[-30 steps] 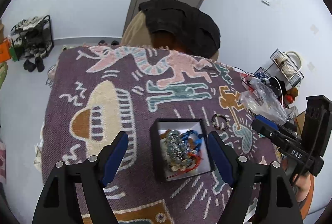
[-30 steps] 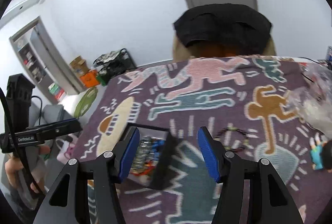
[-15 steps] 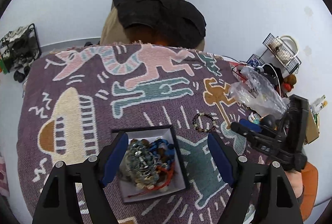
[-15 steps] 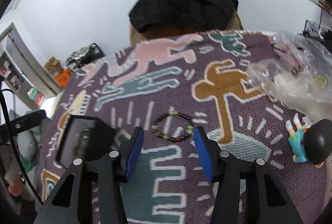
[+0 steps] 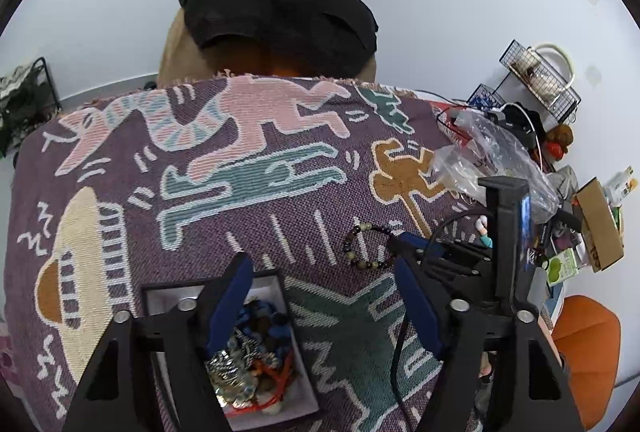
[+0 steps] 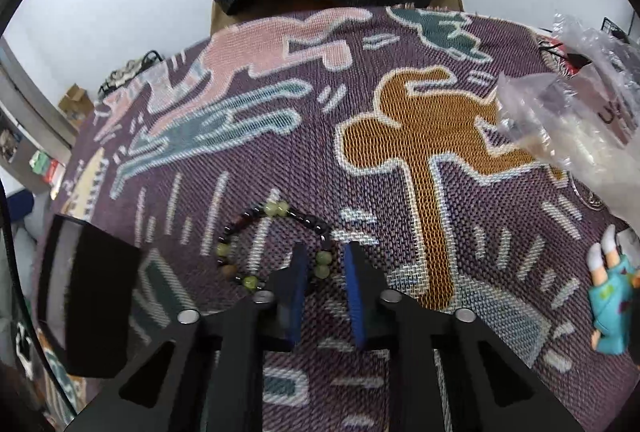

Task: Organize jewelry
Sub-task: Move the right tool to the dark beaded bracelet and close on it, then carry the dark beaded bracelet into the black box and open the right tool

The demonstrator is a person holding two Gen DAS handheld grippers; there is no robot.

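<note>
A beaded bracelet (image 6: 256, 228) with dark and pale green beads lies on the patterned purple blanket (image 6: 280, 160). My right gripper (image 6: 324, 260) is down at it, jaws narrowed around the bracelet's right side, a small gap still showing. The bracelet also shows in the left wrist view (image 5: 362, 246), with the right gripper (image 5: 400, 246) at its right edge. A black jewelry box (image 5: 280, 312) with white lining holds a heap of bracelets. My left gripper (image 5: 320, 296) is open above the blanket, its left finger over the box.
Crumpled clear plastic bags (image 6: 576, 120) lie at the right. A small figurine (image 6: 610, 300) in teal lies near the right edge. A chair with a black cloth (image 5: 280, 16) stands beyond the blanket. A wire rack (image 5: 536, 80) and boxes crowd the far right.
My right gripper has moved down to the bracelet and its jaws have narrowed around its right side. My left gripper has shifted right, so the box now sits under its left finger.
</note>
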